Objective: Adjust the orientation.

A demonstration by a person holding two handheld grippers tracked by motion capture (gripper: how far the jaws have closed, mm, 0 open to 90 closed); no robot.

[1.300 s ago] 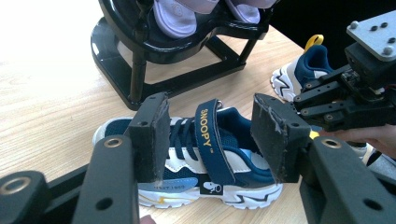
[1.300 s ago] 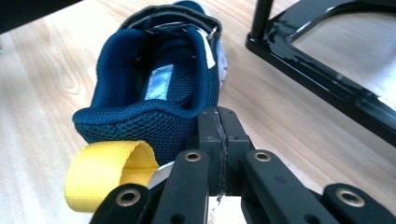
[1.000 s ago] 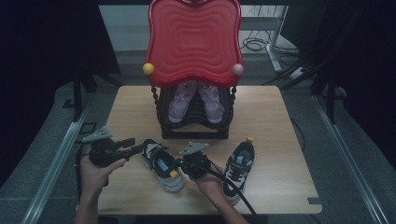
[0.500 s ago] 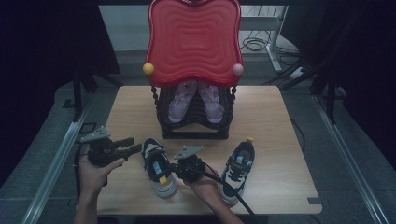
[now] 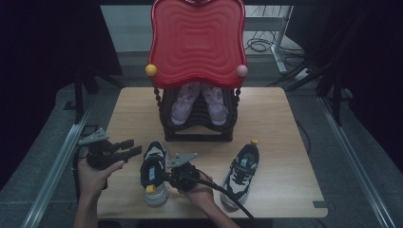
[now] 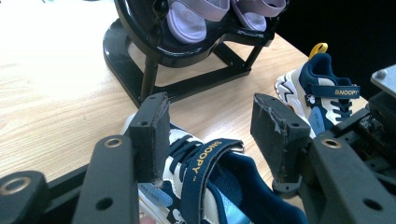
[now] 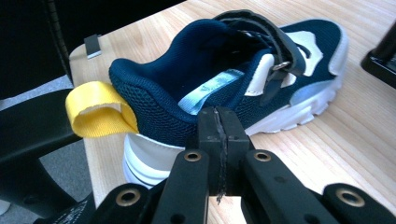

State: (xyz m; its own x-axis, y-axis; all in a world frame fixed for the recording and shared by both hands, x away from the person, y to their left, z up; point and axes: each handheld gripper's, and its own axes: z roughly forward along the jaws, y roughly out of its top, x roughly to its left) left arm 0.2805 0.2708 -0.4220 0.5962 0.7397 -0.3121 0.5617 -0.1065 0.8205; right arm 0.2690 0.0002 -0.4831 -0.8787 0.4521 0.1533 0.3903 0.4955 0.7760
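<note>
a: what is the biggest thing, and is there any writing?

b: a red wavy panel (image 5: 197, 42) fills the upper centre of the high view, above a black rack (image 5: 197, 126) holding lilac sandals (image 5: 198, 102), all on a wooden table (image 5: 285, 123). no writing shows there. the writing is on the shoes: in the left gripper view, "snoopy" in yellow runs along the strap of the near navy sneaker (image 6: 210, 186) at lower centre, and again on the strap of the second sneaker (image 6: 322, 93) at the right edge.

a: and the grippers?

b: the left gripper (image 6: 208, 133) has its jaws spread wide, apart from the near sneaker's strap seen between them. in the right gripper view, the right gripper (image 7: 218, 128) has its jaws pressed together with nothing between them, tips just beside that sneaker's heel collar, near the yellow pull loop (image 7: 95, 114) at left. whether they touch, i cannot tell.
</note>
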